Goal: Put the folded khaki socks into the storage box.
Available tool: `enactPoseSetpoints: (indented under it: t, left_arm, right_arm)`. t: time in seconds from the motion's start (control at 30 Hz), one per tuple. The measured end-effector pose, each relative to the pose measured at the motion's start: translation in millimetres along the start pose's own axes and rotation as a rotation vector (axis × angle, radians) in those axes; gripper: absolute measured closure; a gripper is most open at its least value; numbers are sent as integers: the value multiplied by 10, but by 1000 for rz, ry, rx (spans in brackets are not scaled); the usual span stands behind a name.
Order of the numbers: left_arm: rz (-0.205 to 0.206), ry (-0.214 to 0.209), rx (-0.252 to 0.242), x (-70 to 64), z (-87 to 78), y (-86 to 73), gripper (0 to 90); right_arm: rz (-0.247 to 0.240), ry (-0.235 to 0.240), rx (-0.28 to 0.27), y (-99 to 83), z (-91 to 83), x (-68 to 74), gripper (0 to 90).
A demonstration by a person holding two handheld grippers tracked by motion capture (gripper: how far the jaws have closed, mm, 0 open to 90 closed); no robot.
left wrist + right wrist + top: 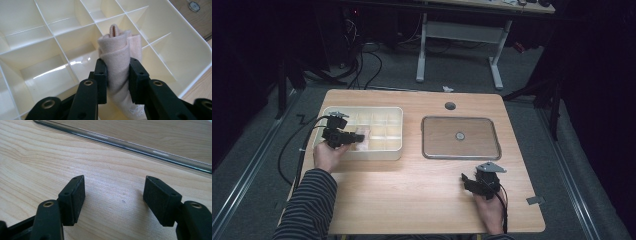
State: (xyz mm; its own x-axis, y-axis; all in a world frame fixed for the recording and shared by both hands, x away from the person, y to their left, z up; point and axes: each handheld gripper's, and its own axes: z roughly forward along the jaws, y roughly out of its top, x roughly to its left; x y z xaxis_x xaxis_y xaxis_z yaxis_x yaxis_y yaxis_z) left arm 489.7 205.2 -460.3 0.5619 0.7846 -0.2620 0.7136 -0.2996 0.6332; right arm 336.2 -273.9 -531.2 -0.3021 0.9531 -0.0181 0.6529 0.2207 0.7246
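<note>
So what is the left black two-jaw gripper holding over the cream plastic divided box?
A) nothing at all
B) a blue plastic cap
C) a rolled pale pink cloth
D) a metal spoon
C: in the left gripper view the left black two-jaw gripper has its jaws closed on a rolled pale pink cloth, above the compartments of the cream plastic divided box.
</note>
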Motion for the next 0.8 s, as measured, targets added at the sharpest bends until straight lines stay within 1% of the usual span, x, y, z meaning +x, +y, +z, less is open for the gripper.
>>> enactPoseSetpoints:
  t: [0.07, 0.1, 0.13, 0.17, 0.2, 0.23, 0.37, 0.47, 0.5, 0.57, 0.63, 0.7, 0.8]
  left_arm:
    - [7, 14, 3, -13, 18, -3, 721]
    - [7, 14, 3, -13, 18, -3, 721]
    - [17, 24, 7, -26, 19, -5, 721]
    - [38, 45, 12, -51, 24, -7, 721]
    - [52, 56, 15, -66, 28, -8, 720]
    - [54, 62, 16, -70, 32, -9, 720]
    - [55, 64, 21, -64, 43, -11, 720]
    - [73, 79, 39, -78, 52, -16, 721]
    - [73, 79, 39, -78, 52, -16, 720]
    - [90, 91, 62, -87, 68, -24, 722]
    - [93, 94, 65, -91, 70, -25, 724]
    - [105, 102, 76, -101, 77, -31, 725]
    - [109, 102, 83, -102, 81, -33, 726]
  right_arm:
    - [0, 0, 0, 0, 0, 0, 342]
    - [0, 0, 0, 0, 0, 0, 342]
    - [0, 0, 0, 0, 0, 0, 342]
    - [0, 0, 0, 0, 0, 0, 342]
    - [1, -1, 0, 1, 1, -1, 342]
    - [1, -1, 0, 1, 1, -1, 341]
    - [1, -1, 0, 1, 1, 0, 342]
    - [1, -1, 0, 1, 1, 0, 342]
    - [1, -1, 0, 1, 1, 0, 342]
    - [1, -1, 0, 1, 1, 0, 341]
    - [1, -1, 0, 1, 1, 0, 341]
    - [1, -1, 0, 1, 1, 0, 341]
    - [1, -1, 0, 1, 1, 0, 342]
